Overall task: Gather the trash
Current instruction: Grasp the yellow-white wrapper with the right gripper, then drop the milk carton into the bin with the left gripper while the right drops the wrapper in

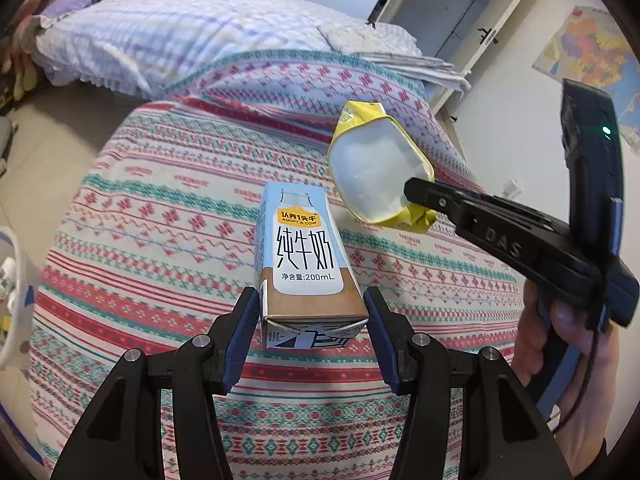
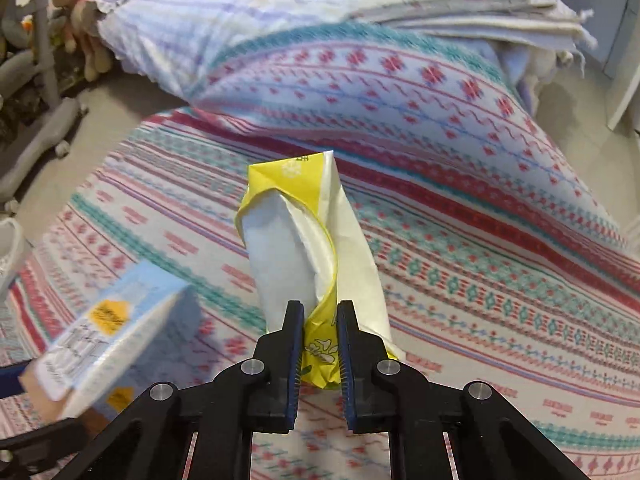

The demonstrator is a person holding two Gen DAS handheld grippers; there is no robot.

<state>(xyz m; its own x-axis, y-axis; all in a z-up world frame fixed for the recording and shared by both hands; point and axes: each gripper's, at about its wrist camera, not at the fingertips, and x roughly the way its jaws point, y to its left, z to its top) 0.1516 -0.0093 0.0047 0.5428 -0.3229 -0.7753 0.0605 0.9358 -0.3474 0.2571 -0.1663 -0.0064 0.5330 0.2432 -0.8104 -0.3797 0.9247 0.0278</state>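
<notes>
Home bedroom: bed (image 1: 160,200), pillow (image 1: 140,36), wall map (image 1: 592,64).

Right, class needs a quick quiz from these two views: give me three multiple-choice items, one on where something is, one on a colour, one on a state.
1. Where is the milk carton?
A. between the left hand-held gripper's pads
B. on the floor
C. under the pillow

2. What colour is the wrapper's outside?
A. red
B. yellow
C. black

3. How is the right hand-held gripper?
A. wide open and empty
B. out of view
C. shut on the wrapper

Answers: 1 A, the carton's base sits between the blue pads above the bedspread. 2 B, yellow edges frame its white inside. 3 C, both pads pinch the wrapper's lower end.
</notes>
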